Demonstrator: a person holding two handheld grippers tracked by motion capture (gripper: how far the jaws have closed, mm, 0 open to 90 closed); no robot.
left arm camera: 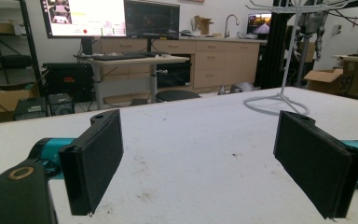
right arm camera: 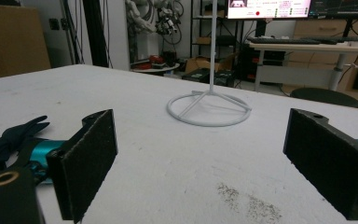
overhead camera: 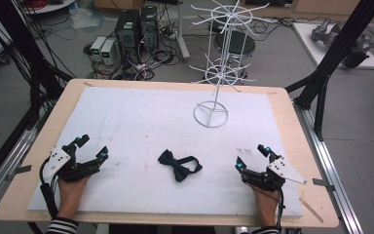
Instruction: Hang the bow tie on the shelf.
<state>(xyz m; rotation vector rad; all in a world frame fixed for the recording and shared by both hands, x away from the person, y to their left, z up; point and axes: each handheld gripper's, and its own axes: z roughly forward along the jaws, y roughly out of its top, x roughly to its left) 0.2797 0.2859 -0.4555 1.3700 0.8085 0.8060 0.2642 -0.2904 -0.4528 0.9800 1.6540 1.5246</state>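
1. While both hands rest low on the counter (overhead camera: 39, 195), I log the left tongs (overhead camera: 91, 148) as wide, pads well apart with nothing between them; the left tongs' own camera confirms it, showing bare white surface between the two black pads (left arm camera: 95, 163).
2. Right tongs (overhead camera: 253, 157): also wide, nothing held. Their own camera shows white surface and a dark smudge between the pads (right arm camera: 88, 158).
3. Black bow tie (overhead camera: 177, 165): lying flat on the white sheet, between the two tongs, somewhat nearer the right pair, touching neither. From the right tongs' camera I see its edge (right arm camera: 9, 137) just outside the left-hand pad.
4. White wire rack (overhead camera: 214, 73): upright, its ring base on the sheet, well ahead of both tongs and beyond the bow tie; ahead of the right tongs in their camera (right arm camera: 209, 109), off to the far right in the left one (left arm camera: 279, 100).
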